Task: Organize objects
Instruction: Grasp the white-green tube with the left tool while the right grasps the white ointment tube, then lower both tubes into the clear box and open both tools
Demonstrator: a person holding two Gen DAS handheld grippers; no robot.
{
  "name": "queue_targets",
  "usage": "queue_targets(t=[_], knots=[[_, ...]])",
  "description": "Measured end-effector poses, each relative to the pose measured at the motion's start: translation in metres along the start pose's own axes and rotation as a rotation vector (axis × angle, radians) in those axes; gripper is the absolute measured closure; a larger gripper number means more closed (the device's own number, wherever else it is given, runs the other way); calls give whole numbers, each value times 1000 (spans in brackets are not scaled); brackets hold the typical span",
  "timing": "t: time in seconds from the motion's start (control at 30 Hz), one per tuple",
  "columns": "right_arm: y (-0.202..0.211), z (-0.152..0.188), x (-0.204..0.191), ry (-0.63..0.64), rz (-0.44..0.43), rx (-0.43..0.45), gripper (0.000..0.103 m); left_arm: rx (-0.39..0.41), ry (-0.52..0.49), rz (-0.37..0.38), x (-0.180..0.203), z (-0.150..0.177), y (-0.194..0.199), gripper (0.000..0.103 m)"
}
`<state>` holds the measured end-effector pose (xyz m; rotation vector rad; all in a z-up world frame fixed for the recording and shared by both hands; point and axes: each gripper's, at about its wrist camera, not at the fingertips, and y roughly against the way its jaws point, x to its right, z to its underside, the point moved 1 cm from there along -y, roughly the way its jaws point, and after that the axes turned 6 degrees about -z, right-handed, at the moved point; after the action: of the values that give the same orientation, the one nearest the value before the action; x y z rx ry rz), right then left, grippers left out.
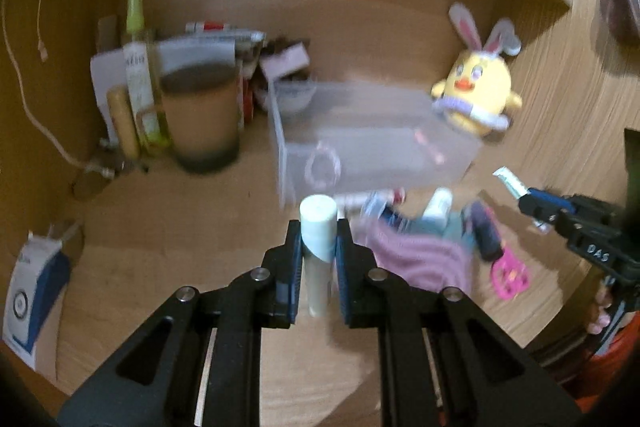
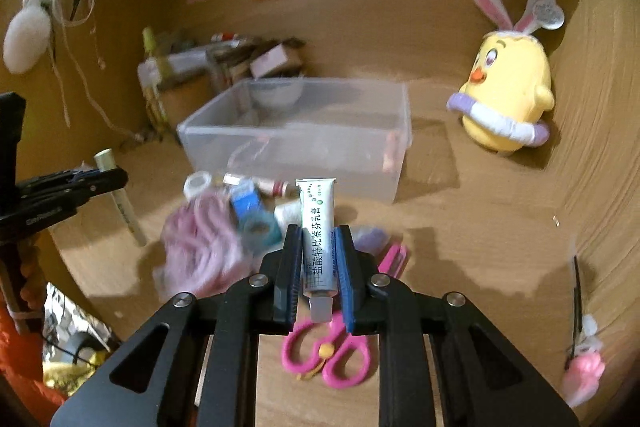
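Clear plastic bin (image 2: 304, 131) sits ahead of both grippers on the wooden desk (image 2: 460, 267), open top, a few small items inside, blurred. Yellow chick plush (image 2: 508, 99) with bunny ears stands far right of the bin, apart from it. Pink cloth (image 2: 200, 247) lies in a clutter pile just ahead-left of the right gripper (image 2: 318, 251); pink scissors (image 2: 332, 351) lie under that gripper. Right gripper clamped on a white ointment tube (image 2: 318, 227), upright, crimped end up. Left gripper (image 1: 318, 251) clamped on a pale capped stick (image 1: 318, 239), cap up, just short of the bin.
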<state>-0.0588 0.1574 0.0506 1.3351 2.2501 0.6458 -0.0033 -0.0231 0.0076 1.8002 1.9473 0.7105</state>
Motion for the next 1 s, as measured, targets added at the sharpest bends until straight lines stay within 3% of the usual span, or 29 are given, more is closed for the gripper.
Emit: queue_targets(t=[0.33, 0.6, 1.0], knots=[[-6, -58, 12, -6, 35, 116, 88, 122, 2, 23, 3, -67, -4, 88], [-36, -96, 18, 9, 58, 119, 88, 147, -7, 9, 6, -102, -27, 88], [-113, -106, 30, 4, 50, -40, 88, -68, -18, -10, 3, -112, -120, 88]])
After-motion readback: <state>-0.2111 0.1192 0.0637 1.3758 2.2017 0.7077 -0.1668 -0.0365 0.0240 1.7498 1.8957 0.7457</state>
